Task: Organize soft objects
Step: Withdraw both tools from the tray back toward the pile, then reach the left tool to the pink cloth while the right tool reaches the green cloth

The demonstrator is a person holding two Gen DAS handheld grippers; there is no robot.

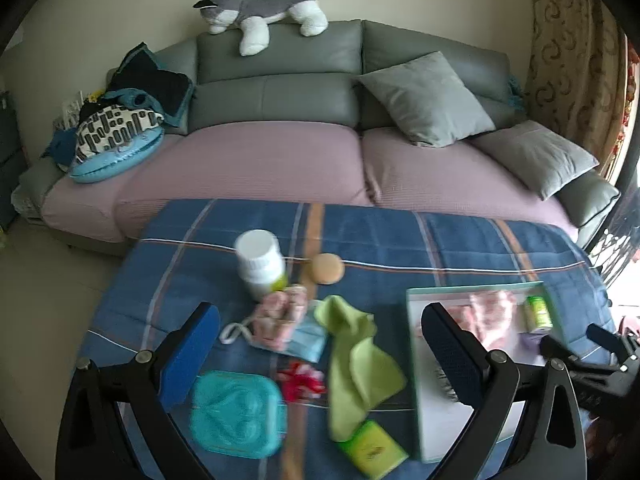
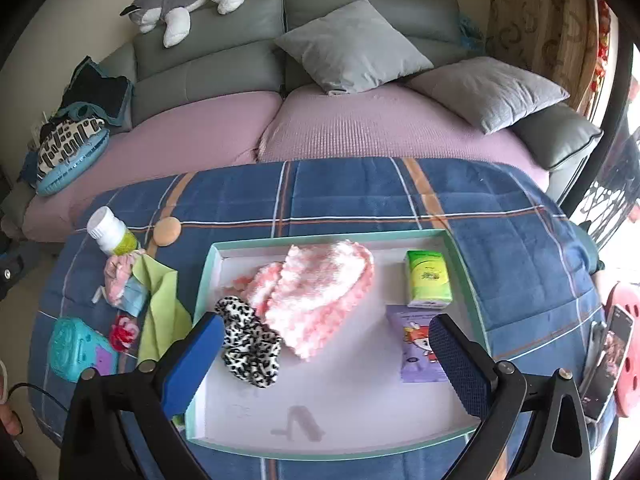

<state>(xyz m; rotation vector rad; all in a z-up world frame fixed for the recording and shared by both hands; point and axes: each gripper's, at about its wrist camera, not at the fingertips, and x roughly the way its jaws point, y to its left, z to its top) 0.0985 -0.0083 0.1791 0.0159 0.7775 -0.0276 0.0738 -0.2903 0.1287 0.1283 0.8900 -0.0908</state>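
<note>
The soft things are split. In my right view the pink cloth (image 2: 320, 300) and the leopard scrunchie (image 2: 250, 344) already lie in the tray (image 2: 208, 276), ahead of and between my right fingers (image 2: 326, 364), which stand wide apart and hold nothing. A tissue pack (image 2: 428, 278) sits further ahead toward the right finger.

Through the left view, the green cloth (image 1: 356, 364) lies between my left fingers (image 1: 320, 356), also spread apart and empty, with a mask (image 1: 308, 338) and a pink bundle (image 1: 280, 316) heaped just beyond it and a red scrunchie (image 1: 302, 380) beside it.

My worry is that heap: the green cloth overlaps the mask, so closing on one may drag the other. The bottle (image 1: 262, 262) stands just past the bundle and could tip if I reach long. The teal box (image 1: 236, 414) near my left finger is hard, not to be sorted.
</note>
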